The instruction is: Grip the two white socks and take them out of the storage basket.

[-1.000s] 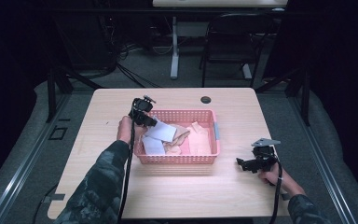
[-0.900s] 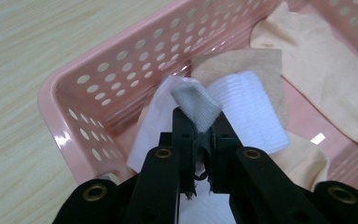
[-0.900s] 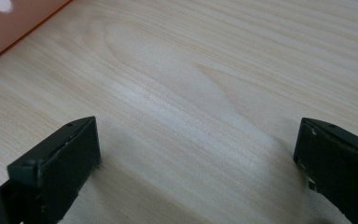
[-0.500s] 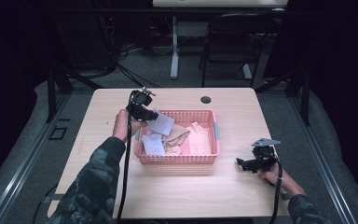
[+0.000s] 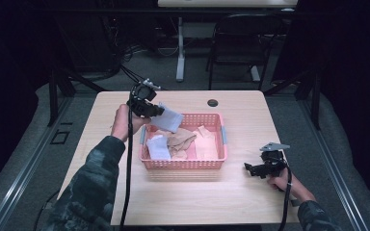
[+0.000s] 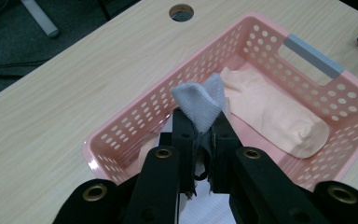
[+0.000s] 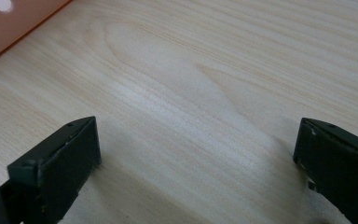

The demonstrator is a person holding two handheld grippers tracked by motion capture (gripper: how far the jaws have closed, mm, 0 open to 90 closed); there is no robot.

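Lab-like recording room, dark surroundings, wooden table (image 5: 101,130) with cable hole (image 5: 213,103), floor cables (image 5: 125,55), chair (image 5: 236,43)

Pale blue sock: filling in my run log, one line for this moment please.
left gripper shut on pale blue sock | above pink basket | right gripper open, on table

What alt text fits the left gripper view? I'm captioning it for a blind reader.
The left hand-held gripper pinches a pale blue-grey sock between its black jaws above a pink basket. A peach sock lies in the basket, which sits on a light wooden table.
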